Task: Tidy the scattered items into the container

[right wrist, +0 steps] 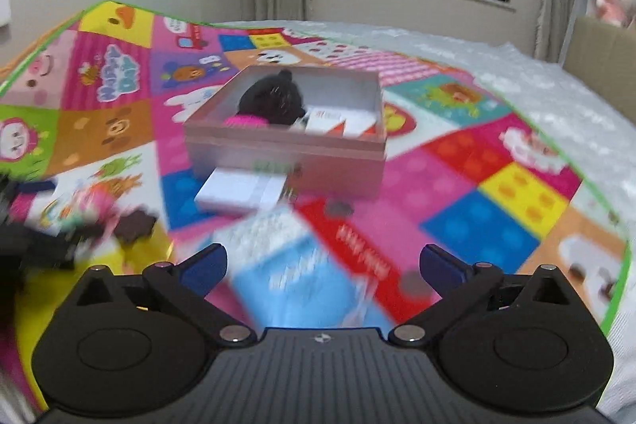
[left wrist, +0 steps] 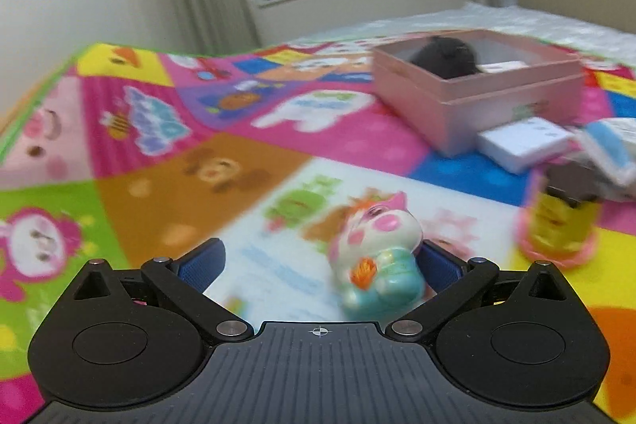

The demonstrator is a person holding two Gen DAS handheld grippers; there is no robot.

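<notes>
Now, left wrist view: left hand-held gripper (left wrist: 320, 263) spread wide; toy figurine (left wrist: 377, 249) lies between the pads, nearer the right one, unclamped; pink box (left wrist: 477, 106) lies ahead to the right.
Right wrist view: right hand-held gripper (right wrist: 324, 265) fully apart, empty; blue-white packet (right wrist: 294, 265) just ahead between the jaws; pink box (right wrist: 286, 150) straight beyond.

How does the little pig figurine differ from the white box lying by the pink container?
The pig figurine is rounded and colourful; the white box is flat, plain and rectangular. The figurine lies between the left claw fingers; the box rests against the pink container. Both are still outside it, on the mat.
</notes>
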